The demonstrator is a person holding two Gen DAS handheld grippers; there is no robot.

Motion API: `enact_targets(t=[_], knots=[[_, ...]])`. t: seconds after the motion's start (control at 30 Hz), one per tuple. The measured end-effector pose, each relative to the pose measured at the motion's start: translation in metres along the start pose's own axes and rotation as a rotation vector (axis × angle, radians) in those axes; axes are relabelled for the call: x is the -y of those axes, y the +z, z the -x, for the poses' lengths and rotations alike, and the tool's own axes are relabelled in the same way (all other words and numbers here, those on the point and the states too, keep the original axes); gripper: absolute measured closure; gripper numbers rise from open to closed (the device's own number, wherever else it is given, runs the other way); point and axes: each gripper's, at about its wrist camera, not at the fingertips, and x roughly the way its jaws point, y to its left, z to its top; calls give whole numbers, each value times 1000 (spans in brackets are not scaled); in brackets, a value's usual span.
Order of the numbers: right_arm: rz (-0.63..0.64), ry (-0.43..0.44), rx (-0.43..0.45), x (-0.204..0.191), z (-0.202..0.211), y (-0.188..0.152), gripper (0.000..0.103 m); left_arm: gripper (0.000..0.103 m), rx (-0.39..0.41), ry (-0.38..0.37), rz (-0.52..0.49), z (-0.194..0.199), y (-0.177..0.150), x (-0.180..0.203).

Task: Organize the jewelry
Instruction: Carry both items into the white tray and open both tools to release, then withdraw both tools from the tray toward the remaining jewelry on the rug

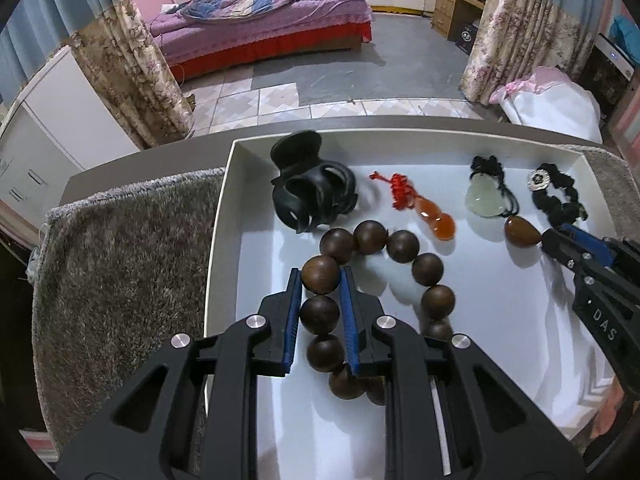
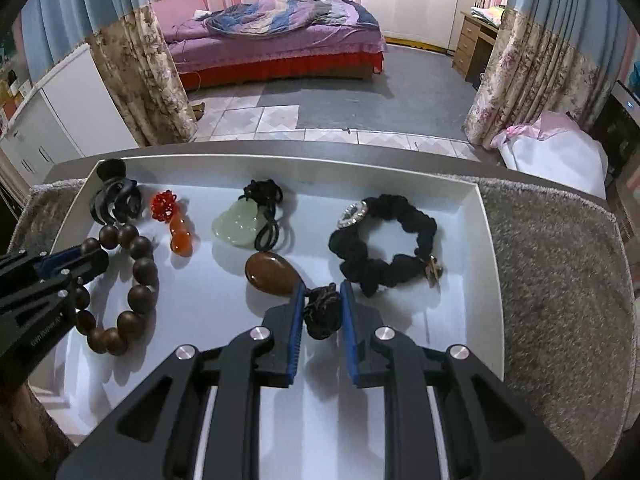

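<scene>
Lying in the white tray point(image 1: 224, 216) on the bench, the wooden bead bracelet point(image 1: 427, 267) is being clamped by the left gripper point(image 1: 321, 280), whose pads are pressing one bead. The right gripper point(image 2: 322, 296) is clenching the dark knotted cord point(image 2: 322, 312) of the brown oval pendant point(image 2: 272, 274), just beside the black scrunchie point(image 2: 384, 272).

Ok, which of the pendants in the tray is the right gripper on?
The brown oval pendant: the right gripper brackets its dark knotted cord. The pale green pendant and the orange pendant lie farther back, untouched.
</scene>
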Motion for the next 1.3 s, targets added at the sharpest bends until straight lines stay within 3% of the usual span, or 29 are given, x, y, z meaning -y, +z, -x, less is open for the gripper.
enact_targets(t=[0.23, 0.4, 0.47, 0.5, 0.6, 0.77, 0.8, 0.87, 1.13, 1.3], knots=[[-17, 24, -16, 0, 0, -3, 77, 85, -14, 7, 18, 0, -1, 3], [-46, 85, 64, 22, 47, -8, 48, 80, 56, 9, -18, 39, -9, 11], [-42, 100, 101, 27, 71, -11, 39, 56, 96, 11, -24, 60, -12, 12], [-37, 105, 120, 31, 84, -14, 30, 50, 122, 16, -28, 72, -14, 12], [-27, 102, 179, 46, 129, -34, 16, 31, 190, 8, -23, 109, -25, 6], [-28, 51, 240, 70, 179, -70, 15, 11, 277, 8, 2, 159, -59, -9], [-31, 44, 245, 73, 186, -76, 9, 9, 295, 15, 3, 167, -65, -10], [-44, 12, 288, 84, 206, -92, 5, 3, 348, 56, 16, 187, -86, -14], [-84, -56, 422, 108, 259, -135, 5, 3, 405, 52, 89, 231, -145, -44], [-81, -38, 421, 104, 268, -161, 5, 3, 401, 58, 126, 231, -176, -50]])
